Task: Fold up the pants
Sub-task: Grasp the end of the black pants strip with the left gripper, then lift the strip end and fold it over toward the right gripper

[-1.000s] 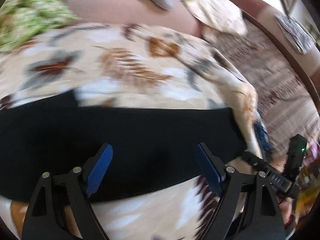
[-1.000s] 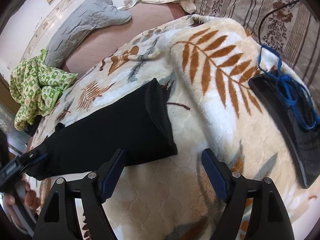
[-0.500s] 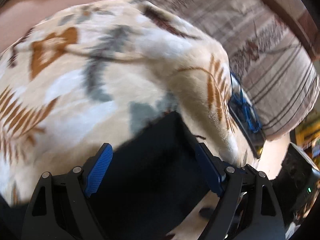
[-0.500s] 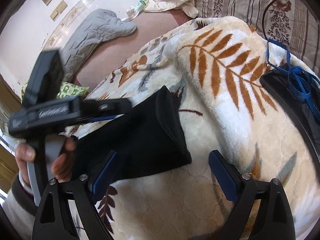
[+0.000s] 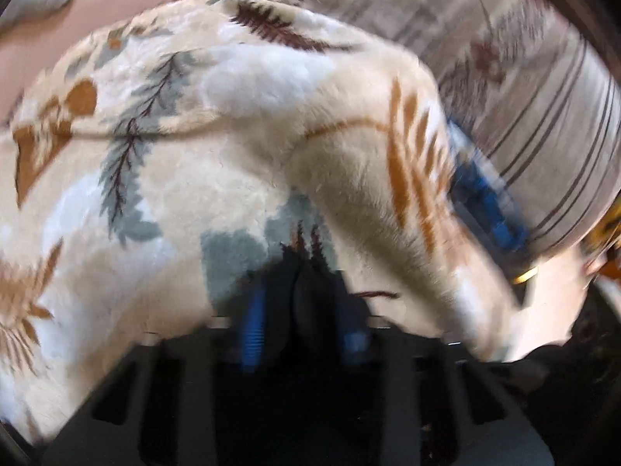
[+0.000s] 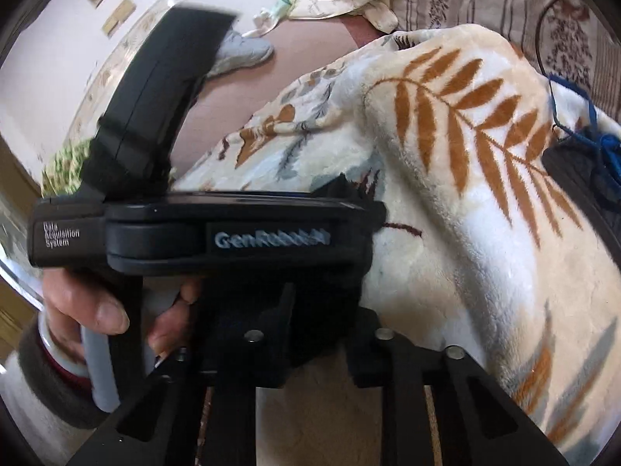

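Both grippers' jaws have just been closing on the pants point(image 5: 306, 295): the left gripper point(image 5: 304, 310), which has swung across to the right gripper point(image 6: 310, 334), pinches the black cloth between blue pads point(image 5: 252, 322). Judged best: lift both corners together, level and taut, then carry them over. Soft, limp, dark knit pants lie on a plush, leaf-patterned blanket point(image 6: 446, 233) that humps beneath them.

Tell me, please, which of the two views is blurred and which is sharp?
Left wrist view: motion blur throughout, smearing the leaf-print blanket and the blue pads. Right wrist view: mostly sharp, leaf print crisp; only the left tool close to the lens is soft. Both show fisheye bending.
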The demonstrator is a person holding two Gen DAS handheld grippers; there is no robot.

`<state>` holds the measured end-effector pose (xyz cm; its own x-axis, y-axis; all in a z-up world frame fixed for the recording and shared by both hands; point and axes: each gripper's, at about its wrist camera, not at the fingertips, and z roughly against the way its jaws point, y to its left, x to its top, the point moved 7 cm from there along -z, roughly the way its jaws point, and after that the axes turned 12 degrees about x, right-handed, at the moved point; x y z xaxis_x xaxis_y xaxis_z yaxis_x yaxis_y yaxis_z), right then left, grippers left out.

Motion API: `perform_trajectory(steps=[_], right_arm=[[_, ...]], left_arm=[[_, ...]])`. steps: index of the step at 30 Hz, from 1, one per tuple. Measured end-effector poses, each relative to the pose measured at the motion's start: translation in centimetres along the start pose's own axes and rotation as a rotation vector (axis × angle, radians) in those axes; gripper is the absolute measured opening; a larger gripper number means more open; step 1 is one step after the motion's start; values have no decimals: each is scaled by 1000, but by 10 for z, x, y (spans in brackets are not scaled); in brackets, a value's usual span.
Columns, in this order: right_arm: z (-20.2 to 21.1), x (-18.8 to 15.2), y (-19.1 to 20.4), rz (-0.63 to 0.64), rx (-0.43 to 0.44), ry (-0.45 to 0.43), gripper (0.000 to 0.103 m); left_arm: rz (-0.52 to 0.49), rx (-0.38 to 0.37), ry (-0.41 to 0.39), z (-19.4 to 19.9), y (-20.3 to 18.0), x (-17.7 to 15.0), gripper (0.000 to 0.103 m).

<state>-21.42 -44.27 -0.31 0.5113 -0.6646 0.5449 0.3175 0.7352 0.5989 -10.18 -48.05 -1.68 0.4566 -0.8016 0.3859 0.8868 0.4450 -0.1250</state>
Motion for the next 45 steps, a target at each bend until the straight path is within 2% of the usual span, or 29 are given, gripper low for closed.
perform_trajectory(steps=[2, 5, 6, 9, 11, 13, 16, 18, 19, 20, 21, 22, 24, 26, 27, 28, 30, 32, 33, 34, 35, 36, 37, 39, 43, 45], right_arm=[[6, 7, 13, 38, 18, -16, 13], [18, 19, 49, 147, 47, -42, 13], [21, 23, 66, 201, 55, -50, 13], [21, 26, 109, 295, 120, -50, 13], [12, 22, 137, 342, 182, -22, 13], [-7, 13, 164, 378, 247, 21, 13], [-48, -14, 195, 405, 314, 105, 13], [-85, -38, 206, 379, 356, 187, 20], [-100, -48, 208, 360, 362, 228, 26], [-115, -58, 207, 341, 362, 286, 39], [-126, -71, 205, 322, 348, 365, 40], [-126, -74, 206, 315, 347, 389, 40], [-97, -67, 211, 320, 391, 354, 49], [-65, -46, 209, 335, 420, 269, 79], [-46, -32, 201, 338, 394, 201, 80], [-37, -22, 190, 334, 352, 167, 80], [-35, -9, 166, 321, 255, 159, 74], [-47, -5, 139, 276, 154, 166, 48], [-55, -6, 130, 260, 117, 181, 43], [-62, -10, 123, 253, 91, 198, 37], [-68, -14, 118, 253, 74, 212, 36], [-74, -21, 111, 248, 61, 231, 36], [-77, -23, 108, 240, 62, 238, 36], [-68, -25, 107, 242, 69, 224, 36], [-51, -11, 123, 292, 102, 166, 36], [-52, -8, 136, 307, 129, 152, 36]], left_arm=[[65, -70, -45, 25, 8, 4, 21], [107, -94, -144, 78, 29, 1, 23], [123, -93, -168, 93, 36, -1, 28], [222, -35, -221, 132, 80, -14, 49], [314, 1, -234, 152, 124, -39, 52], [425, 54, -237, 166, 167, -67, 59], [553, 113, -245, 177, 212, -108, 60], [613, 163, -241, 177, 231, -133, 60], [636, 174, -236, 176, 237, -144, 61], [660, 178, -217, 172, 240, -156, 61], [672, 177, -204, 169, 241, -163, 62], [680, 172, -199, 167, 240, -170, 63], [679, 176, -195, 164, 231, -181, 68], [677, 168, -191, 159, 219, -189, 77], [681, 161, -181, 156, 214, -190, 81], [684, 156, -166, 150, 208, -192, 82], [688, 168, -116, 132, 198, -194, 82], [682, 192, -83, 117, 191, -194, 82], [688, 211, -83, 111, 190, -193, 81], [698, 226, -84, 107, 191, -194, 72], [705, 242, -88, 105, 190, -192, 59], [694, 255, -85, 103, 189, -189, 26], [687, 255, -77, 103, 189, -187, 13], [685, 237, -86, 111, 187, -184, 12], [635, 278, -168, 140, 188, -180, 12], [632, 285, -159, 144, 191, -185, 12]])
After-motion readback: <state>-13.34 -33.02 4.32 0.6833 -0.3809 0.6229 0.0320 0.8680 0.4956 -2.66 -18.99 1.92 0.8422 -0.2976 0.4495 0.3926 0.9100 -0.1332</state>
